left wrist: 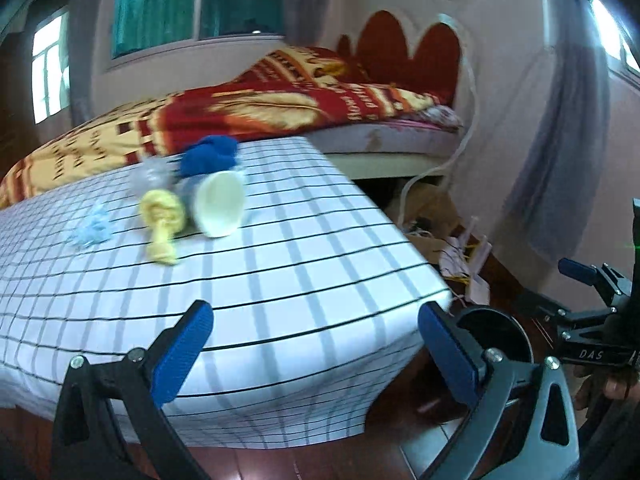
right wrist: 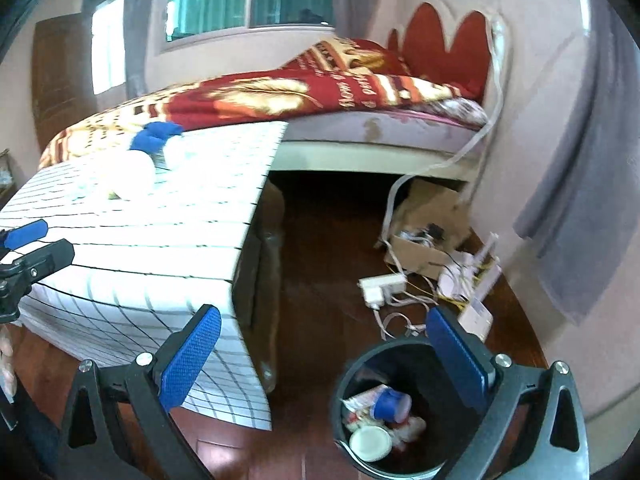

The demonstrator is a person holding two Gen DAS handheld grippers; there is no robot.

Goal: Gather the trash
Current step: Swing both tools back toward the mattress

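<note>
my left gripper (left wrist: 316,344) is wide open w/ nothing btwn the blue pads, hanging over the near edge of the table (left wrist: 280,280), which has a white checked cloth. my right gripper (right wrist: 324,356) is wide open too, empty, off the table's right corner & above the floor, w/ its right finger over the rim of the black trash bin (right wrist: 352,368).

trash still on the table, grouped toward the far left: a white paper cup (left wrist: 219,208) on its side w/ the mouth facing me, a yellow crumpled wad (left wrist: 162,220) touching its left side, a blue crumpled piece (left wrist: 208,154) just behind the cup, a clear crinkled wrapper (left wrist: 150,174) left of that, & a pale blue scrap (left wrist: 94,230) further left, apart from the rest. all blurry, can't tell materials for sure. in the right cam the cup (right wrist: 134,176) and blue piece (right wrist: 154,134) show far up the table, washed out.

bin sits on the wood floor right of the table, already holding stuff: a white lid (right wrist: 370,442), a cup w/ blue on it (right wrist: 390,402), red/white wrappers. behind the table is a bed (left wrist: 280,96) w/ a red & yellow blanket. by the wall there's a cardboard box (right wrist: 424,232), a power strip (right wrist: 380,284) and tangled cables.
</note>
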